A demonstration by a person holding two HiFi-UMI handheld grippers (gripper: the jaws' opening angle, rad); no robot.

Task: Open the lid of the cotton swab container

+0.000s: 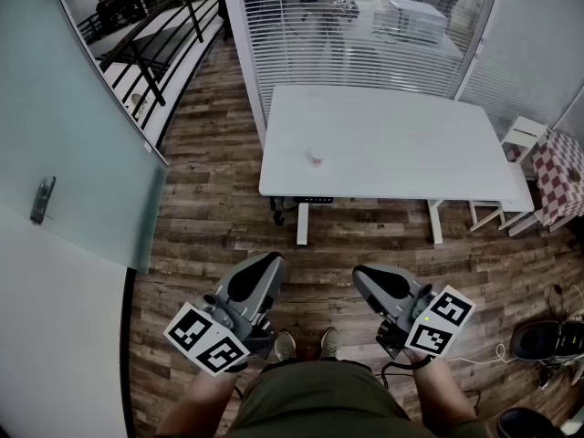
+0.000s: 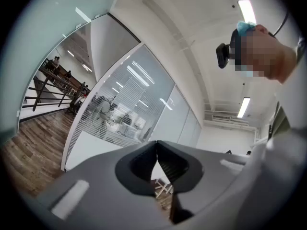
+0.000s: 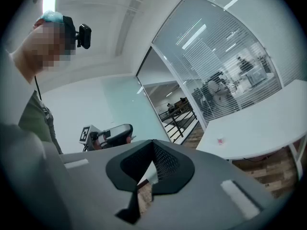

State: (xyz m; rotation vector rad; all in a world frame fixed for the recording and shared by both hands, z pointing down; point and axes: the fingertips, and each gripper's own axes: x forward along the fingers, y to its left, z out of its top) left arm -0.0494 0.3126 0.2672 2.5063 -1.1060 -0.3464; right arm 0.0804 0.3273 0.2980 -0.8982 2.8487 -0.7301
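Note:
A tiny pinkish-and-white container (image 1: pixel 315 159) stands alone on the white table (image 1: pixel 401 144), left of its middle. It also shows as a small speck, the container (image 3: pixel 220 141), in the right gripper view. I stand on the wood floor well short of the table. My left gripper (image 1: pixel 272 263) and right gripper (image 1: pixel 361 276) are held low in front of my body, side by side, far from the container. Both have their jaws shut with nothing between them: left gripper (image 2: pixel 157 148), right gripper (image 3: pixel 153 146). The left gripper (image 3: pixel 112 133) also appears in the right gripper view.
Behind the table runs a glass wall with blinds (image 1: pixel 365 26). A frosted glass door (image 1: pixel 73 144) stands at the left. A white stool (image 1: pixel 525 140) and a checkered seat (image 1: pixel 561 176) are right of the table. A black chair base (image 1: pixel 547 340) and cables lie at bottom right.

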